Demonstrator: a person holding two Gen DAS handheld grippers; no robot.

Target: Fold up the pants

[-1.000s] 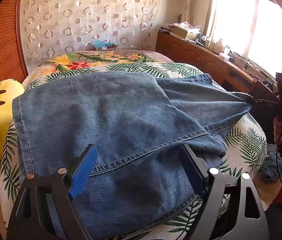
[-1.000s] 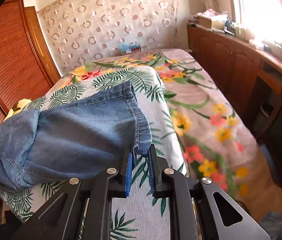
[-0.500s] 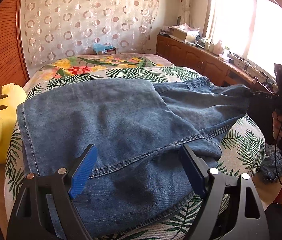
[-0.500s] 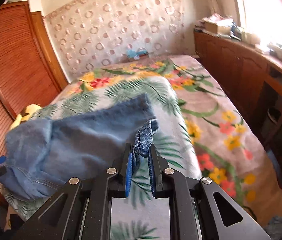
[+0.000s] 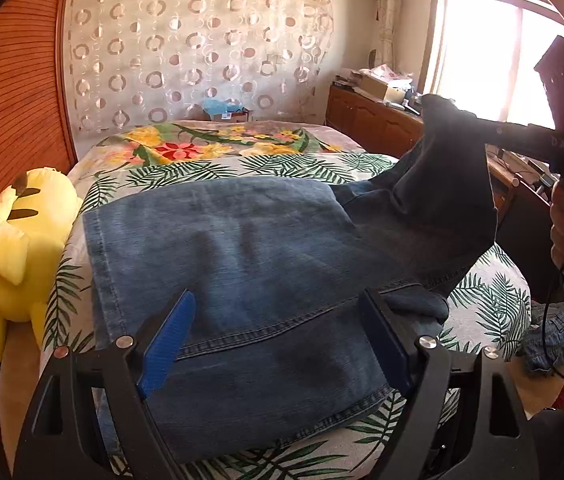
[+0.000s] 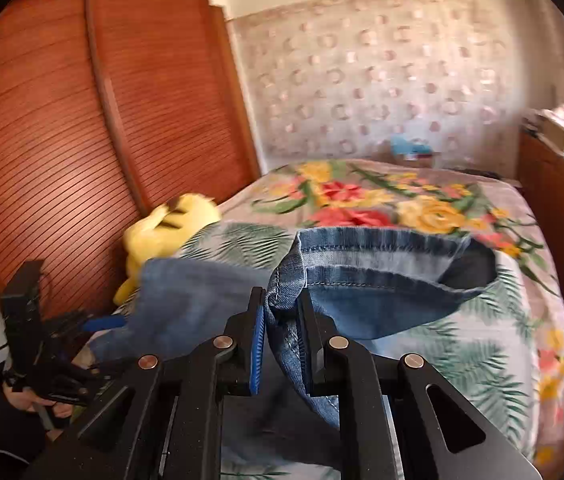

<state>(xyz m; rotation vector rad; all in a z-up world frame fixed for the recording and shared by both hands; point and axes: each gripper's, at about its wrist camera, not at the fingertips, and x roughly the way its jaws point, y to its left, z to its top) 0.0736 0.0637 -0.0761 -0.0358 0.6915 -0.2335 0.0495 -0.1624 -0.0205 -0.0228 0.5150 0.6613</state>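
Note:
Blue denim pants (image 5: 242,256) lie folded on the bed. My left gripper (image 5: 278,336) hangs open just above their near end, holding nothing. My right gripper (image 6: 280,320) is shut on the hem of the pant leg (image 6: 361,276) and holds it lifted above the bed, its cuff gaping open. In the left wrist view the right gripper (image 5: 537,140) appears at the far right with the lifted leg (image 5: 441,184) hanging dark against the window. The left gripper (image 6: 94,326) shows at the left of the right wrist view.
The bed (image 5: 202,148) has a floral and palm-leaf cover. A yellow plush toy (image 5: 22,248) sits at its left edge by the wooden wardrobe (image 6: 62,140). A wooden cabinet (image 5: 373,124) with clutter runs under the window on the right. More denim (image 5: 549,340) lies off the bed's right edge.
My right gripper has lifted the pant leg hem off the bed and carried it up and towards the left. My left gripper has stayed open over the near end.

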